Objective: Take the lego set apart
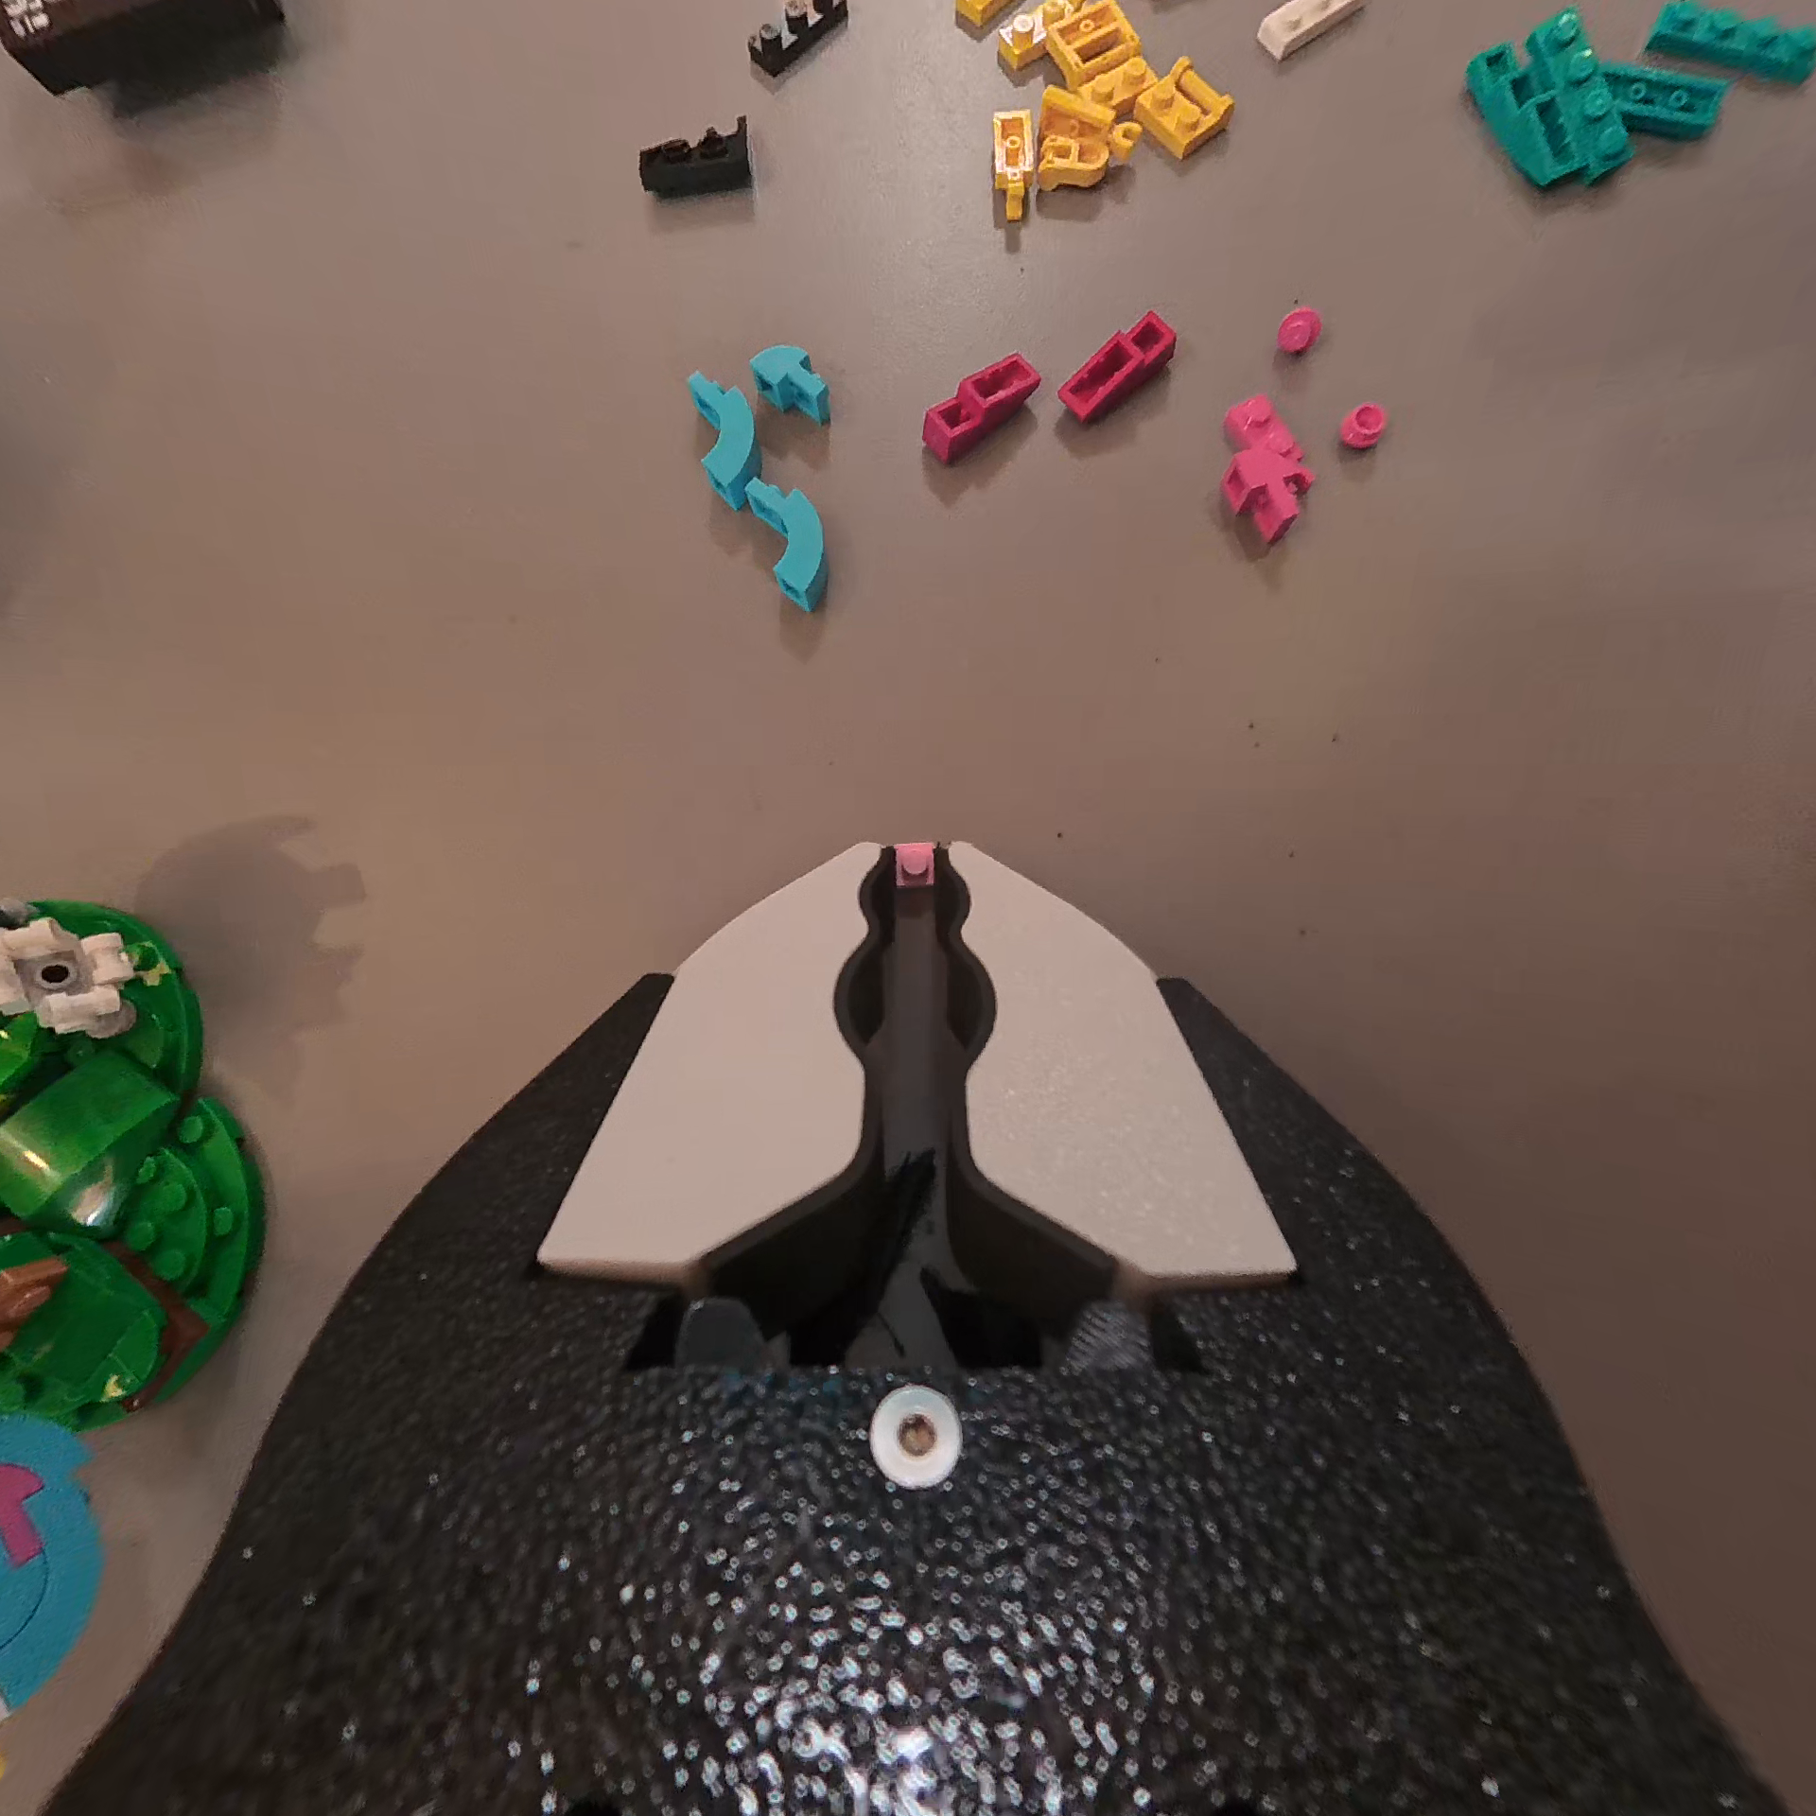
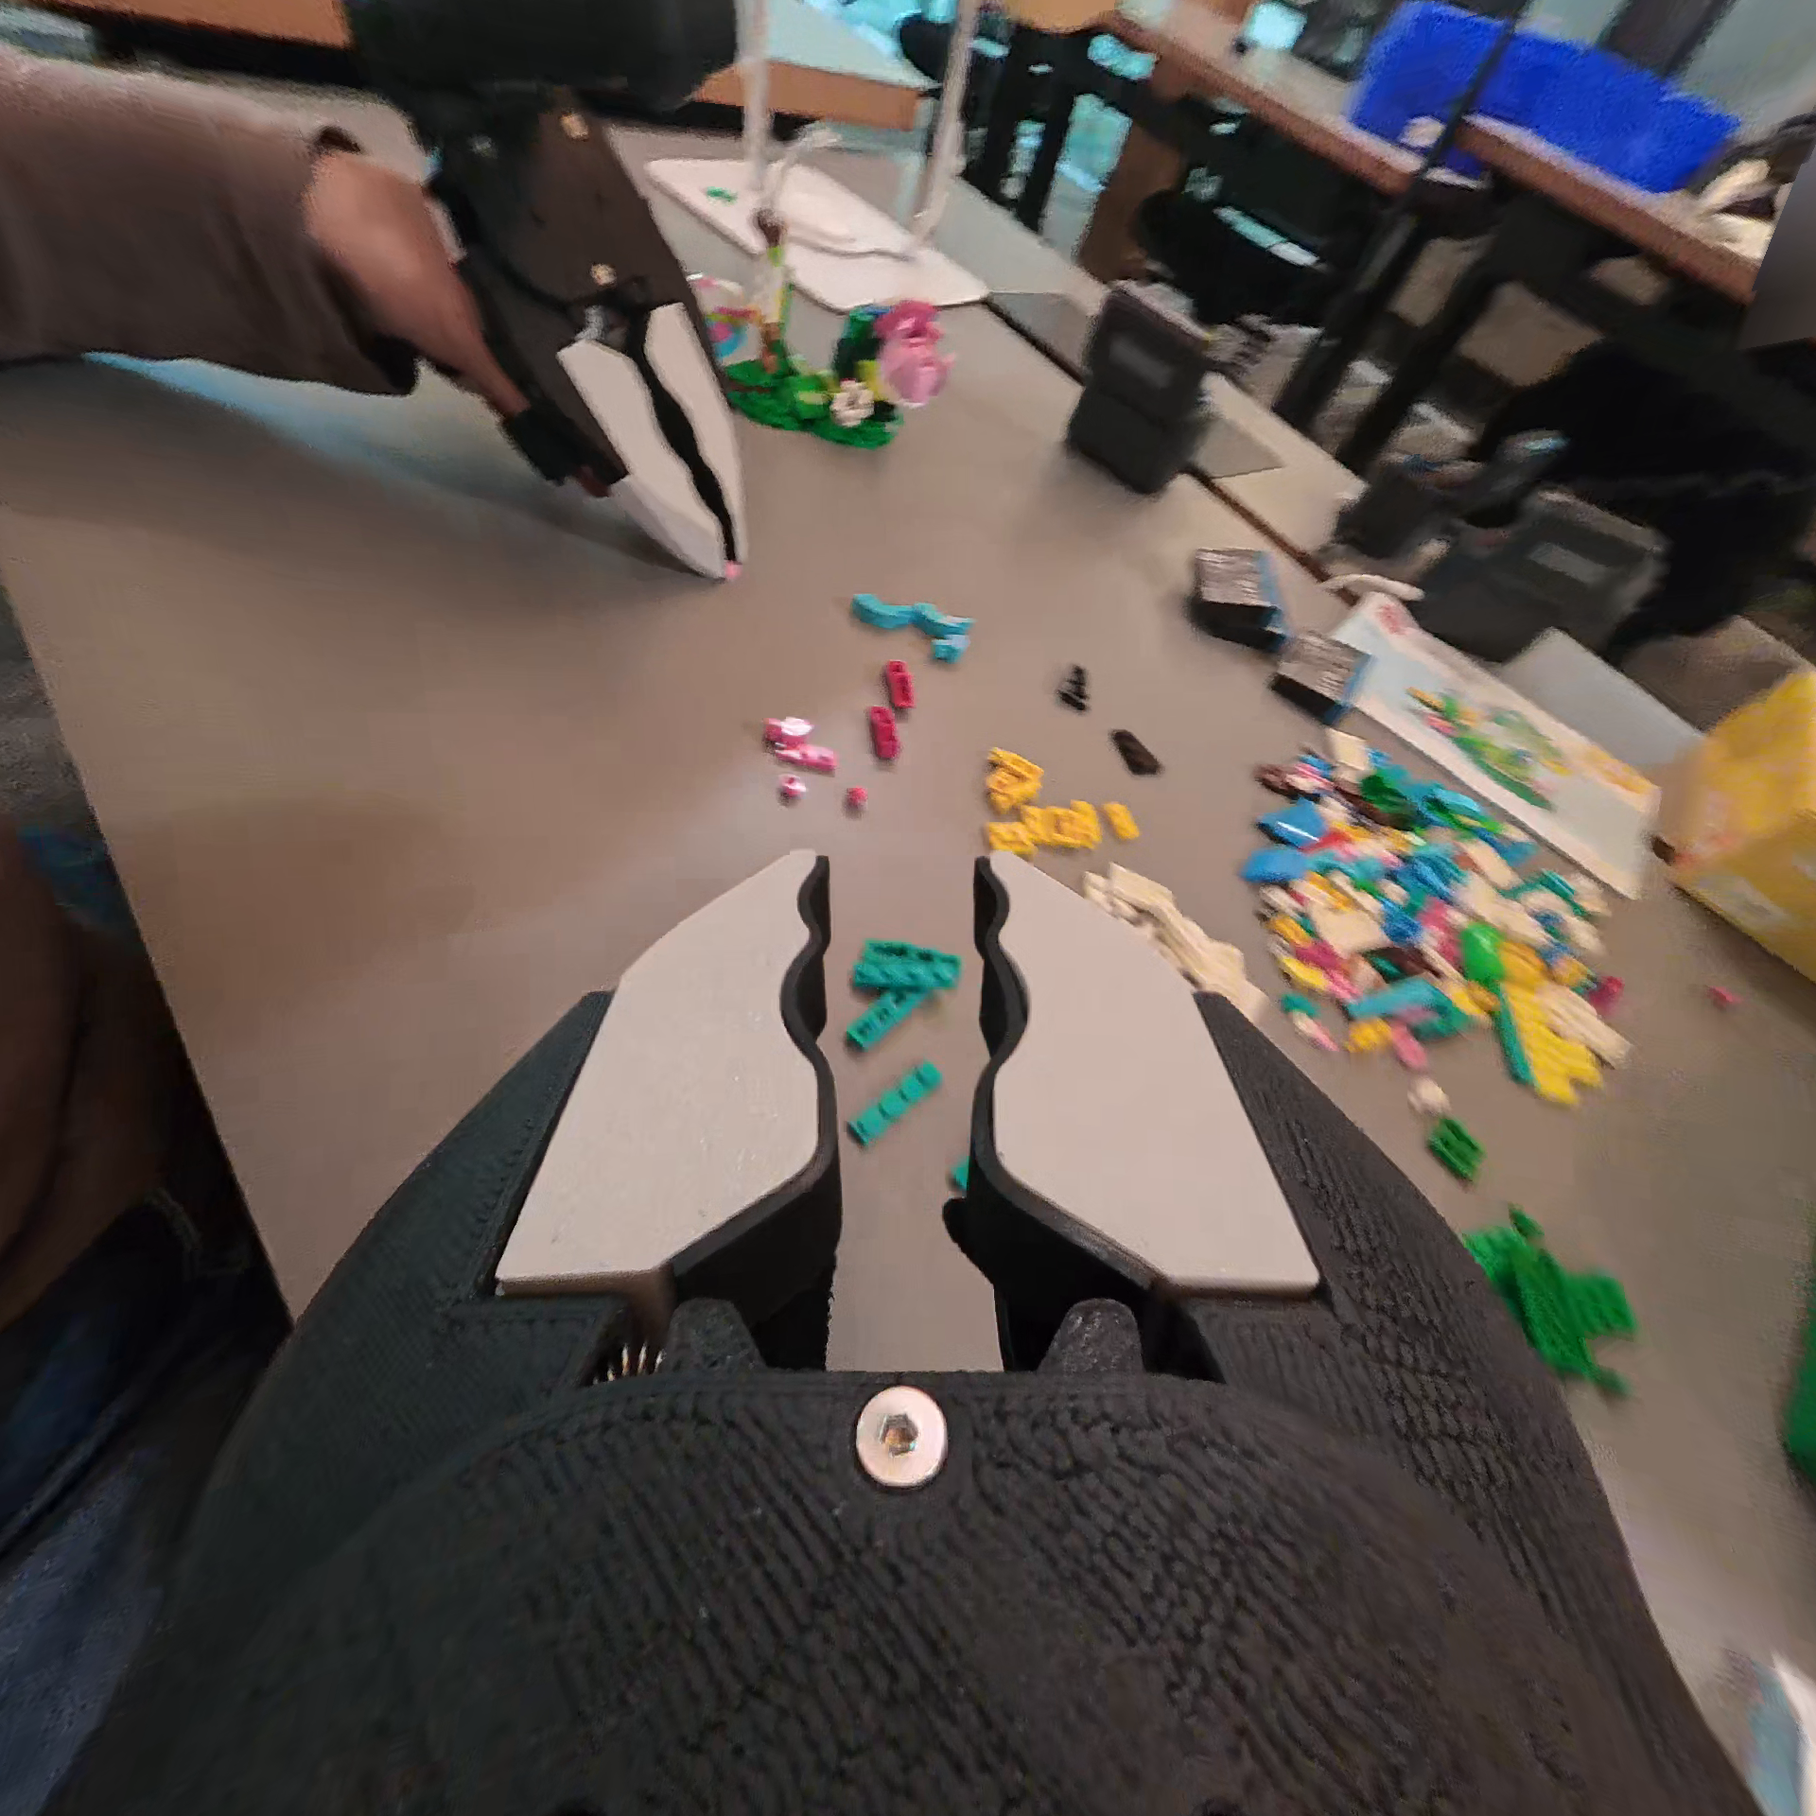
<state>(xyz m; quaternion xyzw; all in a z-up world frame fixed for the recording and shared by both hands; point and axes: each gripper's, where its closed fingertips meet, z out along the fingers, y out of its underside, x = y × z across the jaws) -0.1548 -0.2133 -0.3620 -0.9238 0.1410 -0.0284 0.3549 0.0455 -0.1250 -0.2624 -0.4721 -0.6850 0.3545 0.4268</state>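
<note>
In the left wrist view, a tiny pink square plastic stud brick (image 1: 915,869) is pinched at the very tips of the left gripper (image 1: 916,865), its grey jaws closed on it above the grey table (image 1: 393,590). The partly built green round lego set (image 1: 98,1160) is seen left of the jaws.

In the right wrist view, the right gripper (image 2: 899,870) is held with jaws well apart, nothing between them; loose teal flat plates (image 2: 899,973) are seen on the table through the gap.

Both tongs (image 1: 919,855) (image 2: 899,870) have grey wavy-edged fingers, textured black bodies and a silver screw.
</note>
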